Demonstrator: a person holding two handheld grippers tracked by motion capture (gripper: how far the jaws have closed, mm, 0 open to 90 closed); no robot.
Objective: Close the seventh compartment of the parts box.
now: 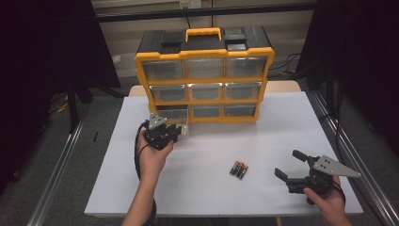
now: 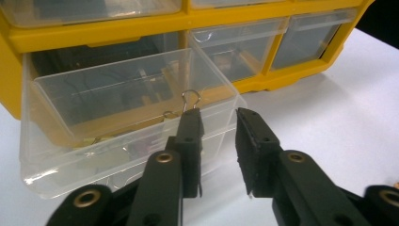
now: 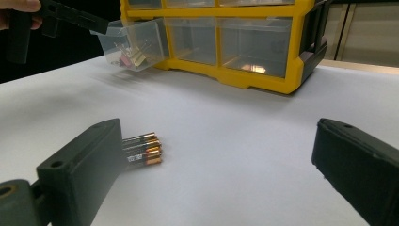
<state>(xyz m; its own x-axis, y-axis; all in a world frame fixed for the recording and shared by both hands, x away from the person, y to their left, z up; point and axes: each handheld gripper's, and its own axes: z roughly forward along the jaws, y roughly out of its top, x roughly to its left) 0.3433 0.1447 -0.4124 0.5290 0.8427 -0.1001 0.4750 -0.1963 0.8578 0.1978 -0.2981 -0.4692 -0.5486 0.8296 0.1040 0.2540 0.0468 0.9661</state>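
A yellow and black drawer cabinet (image 1: 204, 80) stands at the back of the white table (image 1: 282, 122). Its bottom-left clear drawer (image 1: 173, 116) is pulled out, and binder clips (image 3: 129, 56) lie inside it. My left gripper (image 1: 176, 129) is at that drawer's front. In the left gripper view its jaws (image 2: 219, 117) stand a little apart, with the drawer's (image 2: 117, 94) front right corner showing between them; I cannot tell whether they touch it. A wire clip handle (image 2: 190, 96) rises just past the left jaw. My right gripper (image 1: 288, 163) is open wide and empty near the table's front right, aimed at three batteries (image 1: 239, 169) (image 3: 141, 149).
The cabinet's other clear drawers (image 1: 242, 89) are pushed in. Bare table spreads between the batteries and the cabinet. Metal rails (image 1: 350, 155) run along both sides of the table, and dark curtains hang beyond them.
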